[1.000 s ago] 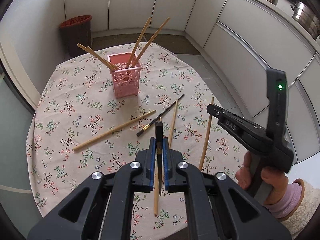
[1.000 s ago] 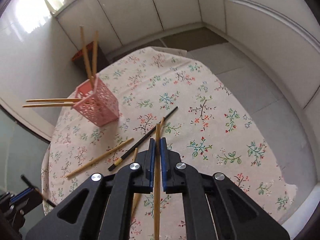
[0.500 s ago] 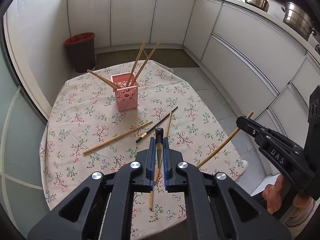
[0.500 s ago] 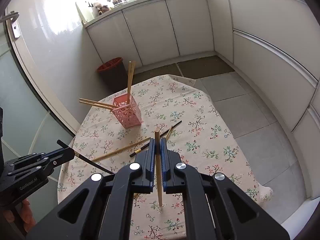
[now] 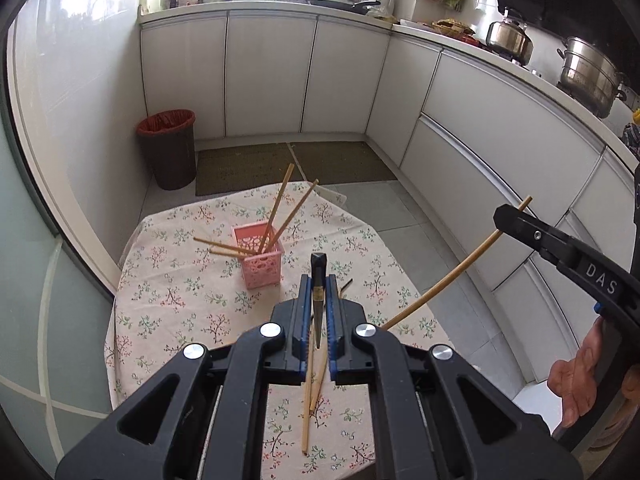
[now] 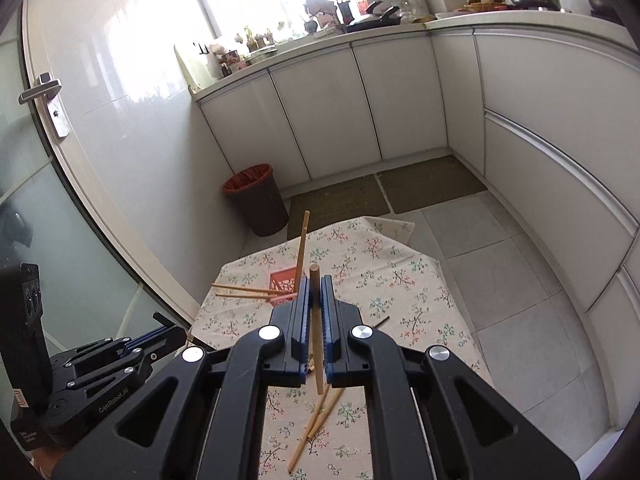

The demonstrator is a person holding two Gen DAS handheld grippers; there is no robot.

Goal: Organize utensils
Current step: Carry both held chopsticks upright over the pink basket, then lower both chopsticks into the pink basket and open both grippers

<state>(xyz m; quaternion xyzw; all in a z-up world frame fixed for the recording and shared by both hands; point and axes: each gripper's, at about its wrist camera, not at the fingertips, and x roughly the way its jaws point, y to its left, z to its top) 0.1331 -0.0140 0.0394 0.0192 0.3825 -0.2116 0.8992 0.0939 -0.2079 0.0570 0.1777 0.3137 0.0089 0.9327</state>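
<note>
Both grippers are raised above the counter (image 5: 160, 280): the left gripper (image 5: 319, 312) clamps a black chopstick (image 5: 318, 280), the right gripper (image 6: 316, 312) a bamboo chopstick (image 6: 316, 320). The pink basket (image 5: 262, 268) sits at twelve o'clock; I'd lower each tip-first, avoiding the chopsticks fanned inside. Open air all round.

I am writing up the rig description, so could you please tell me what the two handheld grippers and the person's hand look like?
Both grippers are matte black plastic with blue-lined fingers and round silver bolts at the joints. The left gripper shows "GenRobot.AI" lettering on its body in the right wrist view. The right gripper has "DAS" printed in white along one finger. The person's right hand is bare; no sleeve shows.
</note>
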